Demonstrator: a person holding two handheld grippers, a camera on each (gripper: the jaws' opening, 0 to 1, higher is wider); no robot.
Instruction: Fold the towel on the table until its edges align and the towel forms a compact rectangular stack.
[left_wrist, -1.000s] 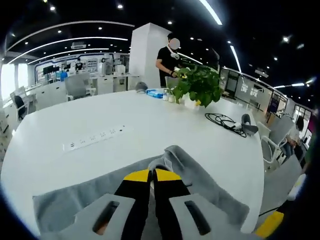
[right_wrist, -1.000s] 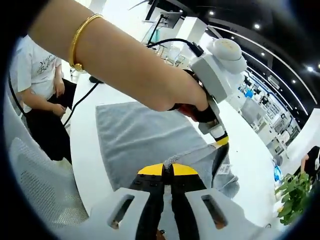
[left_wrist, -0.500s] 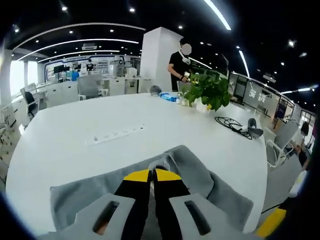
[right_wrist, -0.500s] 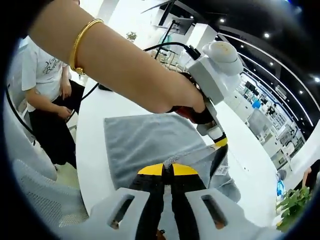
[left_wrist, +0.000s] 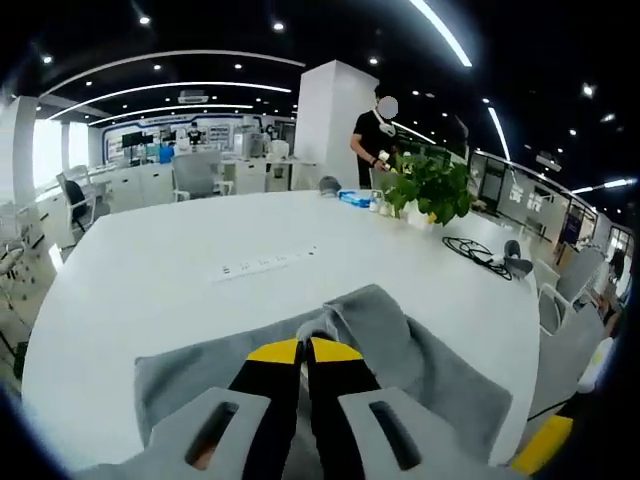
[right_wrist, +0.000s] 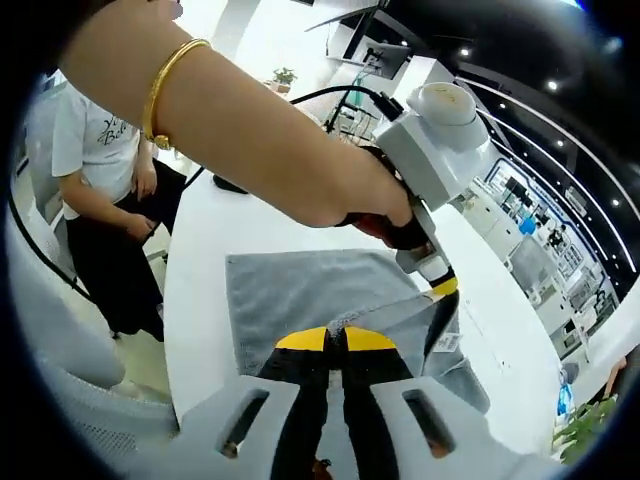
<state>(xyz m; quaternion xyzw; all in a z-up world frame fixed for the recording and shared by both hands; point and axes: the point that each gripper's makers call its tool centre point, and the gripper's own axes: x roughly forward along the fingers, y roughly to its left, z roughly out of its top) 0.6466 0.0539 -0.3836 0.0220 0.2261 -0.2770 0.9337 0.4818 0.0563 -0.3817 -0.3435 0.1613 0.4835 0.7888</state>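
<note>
So right now I've got both grippers pinched down on the grey towel (left_wrist: 420, 360), which lies on the white table (left_wrist: 150, 290) on the near side of the power strip (left_wrist: 268, 264). The left gripper (left_wrist: 304, 349) has its jaws closed on a raised fold of cloth, and the right gripper (right_wrist: 335, 338) is clamped on a lifted edge of the towel (right_wrist: 300, 290) too, with the left gripper (right_wrist: 437, 283) just beyond it on the same edge. My plan is to carry the two corners together at the same height and pace, so the edge stays straight, then lay it down flush on the flat part nearest the table edge. If one hand leads, I reckon the fold goes skewed. The potted plant (left_wrist: 428, 188) sits well beyond the strip, so no worries there.
</note>
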